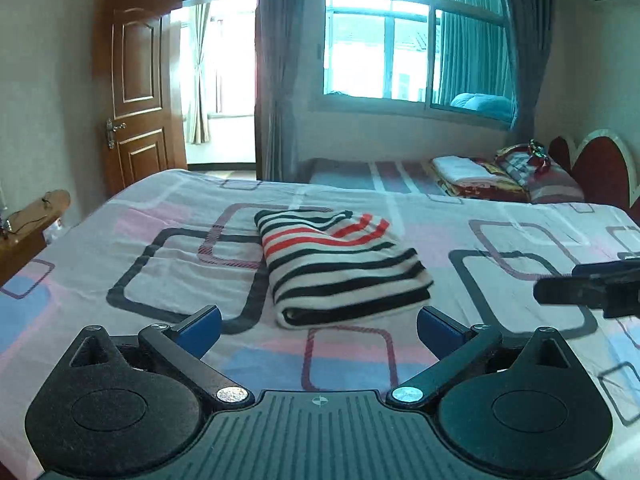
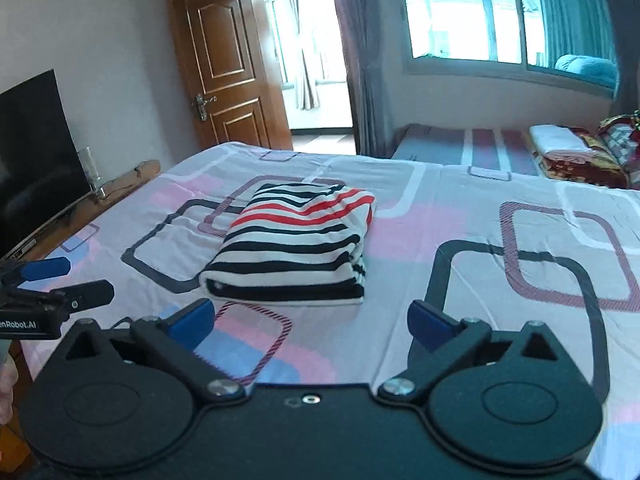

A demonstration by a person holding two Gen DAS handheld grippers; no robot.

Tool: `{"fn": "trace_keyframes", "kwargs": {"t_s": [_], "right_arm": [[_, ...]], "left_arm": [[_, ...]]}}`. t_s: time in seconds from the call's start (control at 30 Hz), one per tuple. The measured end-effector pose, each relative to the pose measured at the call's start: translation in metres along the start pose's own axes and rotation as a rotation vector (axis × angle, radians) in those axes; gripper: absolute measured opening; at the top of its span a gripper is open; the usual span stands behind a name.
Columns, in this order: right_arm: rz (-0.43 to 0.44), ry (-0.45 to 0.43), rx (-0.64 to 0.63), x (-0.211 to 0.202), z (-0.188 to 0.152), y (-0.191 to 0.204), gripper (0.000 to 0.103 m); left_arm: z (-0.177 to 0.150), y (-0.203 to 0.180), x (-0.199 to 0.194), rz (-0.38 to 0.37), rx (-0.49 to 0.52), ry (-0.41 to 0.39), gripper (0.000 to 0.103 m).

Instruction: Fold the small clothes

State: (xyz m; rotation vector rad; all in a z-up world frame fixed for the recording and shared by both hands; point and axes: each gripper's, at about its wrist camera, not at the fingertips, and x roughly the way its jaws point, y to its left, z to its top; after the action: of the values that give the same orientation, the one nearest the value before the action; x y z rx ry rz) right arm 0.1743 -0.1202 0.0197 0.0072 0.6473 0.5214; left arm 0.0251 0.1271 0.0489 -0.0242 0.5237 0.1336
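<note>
A striped garment (image 1: 340, 264), white with black and red stripes, lies folded into a compact rectangle on the bed; it also shows in the right wrist view (image 2: 296, 244). My left gripper (image 1: 318, 326) is open and empty, just short of the garment's near edge. My right gripper (image 2: 310, 322) is open and empty, also just short of the garment and apart from it. The right gripper shows at the right edge of the left wrist view (image 1: 592, 290). The left gripper shows at the left edge of the right wrist view (image 2: 52, 284).
The bed sheet (image 1: 500, 320) is pale with pink, blue and dark square outlines. A second bed with folded blankets (image 1: 472, 176) stands beyond. A television (image 2: 36, 152) on a wooden stand is at the left. A wooden door (image 1: 136, 88) stands open.
</note>
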Motion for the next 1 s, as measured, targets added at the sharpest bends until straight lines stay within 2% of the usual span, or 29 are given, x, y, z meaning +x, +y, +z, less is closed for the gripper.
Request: {"fn": "trace_keyframes", "kwargs": {"t_s": [0.27, 0.57, 1.0], "right_arm": [[-0.098, -0.076, -0.049, -0.039, -0.02, 0.033, 0.102], [-0.165, -0.128, -0.066, -0.057, -0.029, 0.042, 0.102], [-0.18, -0.141, -0.085, -0.057, -0.025, 0.048, 0.102]], "left_arm": [[-0.015, -0.01, -0.035, -0.013, -0.003, -0.026, 0.103], [-0.014, -0.012, -0.049, -0.034, -0.013, -0.054, 0.103], [-0.009, -0.014, -0.05, -0.043, -0.009, -0.059, 0.103]]}}
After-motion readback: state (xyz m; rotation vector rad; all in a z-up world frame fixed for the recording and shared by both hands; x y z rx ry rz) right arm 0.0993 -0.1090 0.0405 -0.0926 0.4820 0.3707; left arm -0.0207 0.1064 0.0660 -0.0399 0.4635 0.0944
